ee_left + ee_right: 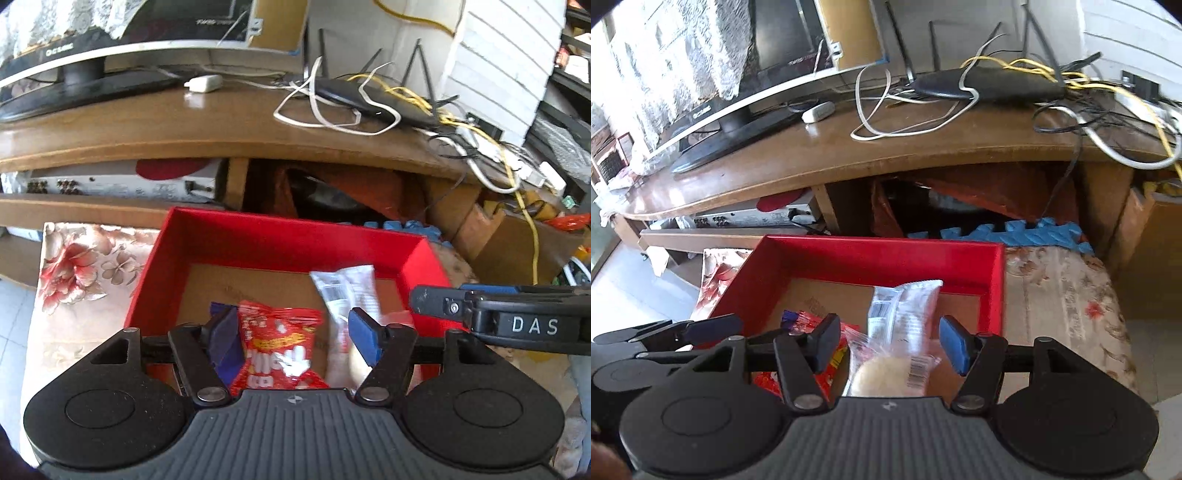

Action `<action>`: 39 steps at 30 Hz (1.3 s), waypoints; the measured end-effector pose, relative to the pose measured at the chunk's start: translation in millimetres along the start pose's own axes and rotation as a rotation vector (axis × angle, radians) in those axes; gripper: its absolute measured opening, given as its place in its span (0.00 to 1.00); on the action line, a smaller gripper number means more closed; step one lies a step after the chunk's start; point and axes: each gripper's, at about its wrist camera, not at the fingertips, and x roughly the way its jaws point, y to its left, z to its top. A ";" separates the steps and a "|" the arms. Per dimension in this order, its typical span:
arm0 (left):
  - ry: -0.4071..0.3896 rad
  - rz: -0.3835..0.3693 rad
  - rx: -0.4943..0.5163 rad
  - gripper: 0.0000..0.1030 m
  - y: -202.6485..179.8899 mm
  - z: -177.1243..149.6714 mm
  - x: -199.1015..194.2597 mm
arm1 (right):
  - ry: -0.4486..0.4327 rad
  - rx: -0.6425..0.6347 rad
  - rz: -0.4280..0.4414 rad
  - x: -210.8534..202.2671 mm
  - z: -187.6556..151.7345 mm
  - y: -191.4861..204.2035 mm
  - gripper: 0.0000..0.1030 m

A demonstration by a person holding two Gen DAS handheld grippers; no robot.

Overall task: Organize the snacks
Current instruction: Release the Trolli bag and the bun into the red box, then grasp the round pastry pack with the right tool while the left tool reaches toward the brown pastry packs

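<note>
Red box with plain brown cardboard floor. Red snack packet, yellow and white print, seen between the blue pads of the black left gripper. Clear wrapper with white label and barcode, pale round snack inside, between the right gripper pads. Beige cloth, red and pink flower pattern, under the box. Brown wooden desk ahead; white and yellow cables on it.

Wooden TV stand carries a black monitor, white adapter, black router under tangled white and yellow cables. Silver AV unit on shelf below. Blue foam mat behind floral cloth.
</note>
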 end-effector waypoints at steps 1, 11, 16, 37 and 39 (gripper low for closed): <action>-0.003 -0.009 0.003 0.71 -2.5 -1.0 -3.3 | -0.001 0.005 -0.003 -5.0 -2.1 -2.1 0.48; 0.015 -0.093 0.079 0.72 -31.7 -29.2 -31.3 | 0.045 0.026 -0.052 -53.4 -51.5 -28.1 0.49; 0.063 -0.144 0.118 0.73 -48.4 -53.0 -39.6 | 0.118 0.001 -0.075 -54.6 -80.9 -37.5 0.49; 0.204 -0.271 0.136 0.78 -47.2 -91.1 -40.9 | 0.321 -0.311 -0.014 -8.0 -105.7 -35.2 0.59; 0.212 -0.280 0.142 0.79 -45.4 -93.6 -41.8 | 0.328 -0.349 -0.001 -4.5 -104.8 -33.7 0.62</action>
